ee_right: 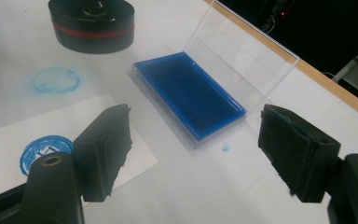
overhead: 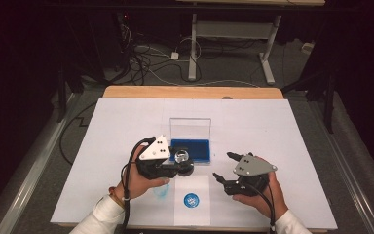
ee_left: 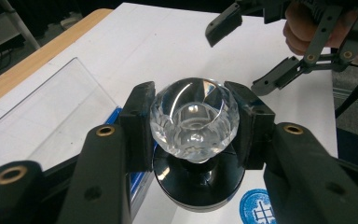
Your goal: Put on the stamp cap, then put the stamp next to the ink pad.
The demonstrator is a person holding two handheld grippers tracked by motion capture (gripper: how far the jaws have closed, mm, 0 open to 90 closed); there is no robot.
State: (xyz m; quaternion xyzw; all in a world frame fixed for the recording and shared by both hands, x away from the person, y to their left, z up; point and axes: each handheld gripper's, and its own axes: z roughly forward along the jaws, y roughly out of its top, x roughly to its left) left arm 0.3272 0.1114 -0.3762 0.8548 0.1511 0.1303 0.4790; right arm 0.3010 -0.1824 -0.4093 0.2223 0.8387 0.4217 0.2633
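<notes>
The left gripper [ee_left: 193, 123] clamps the stamp's [ee_left: 194, 120] clear faceted knob between its two pads, the black round base hanging just below the jaws above the white mat [overhead: 282, 131]. Just beyond it on the far side lies the open blue ink pad [overhead: 191, 150], its clear lid upright. The right gripper [overhead: 222, 166] holds nothing, its jaws apart, well off to the side. A blue round print [overhead: 191, 199] sits on the paper sheet [overhead: 192, 214], close under the stamp

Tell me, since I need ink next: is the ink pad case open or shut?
Open. The ink pad case has its clear lid standing up behind the exposed blue pad.
</notes>
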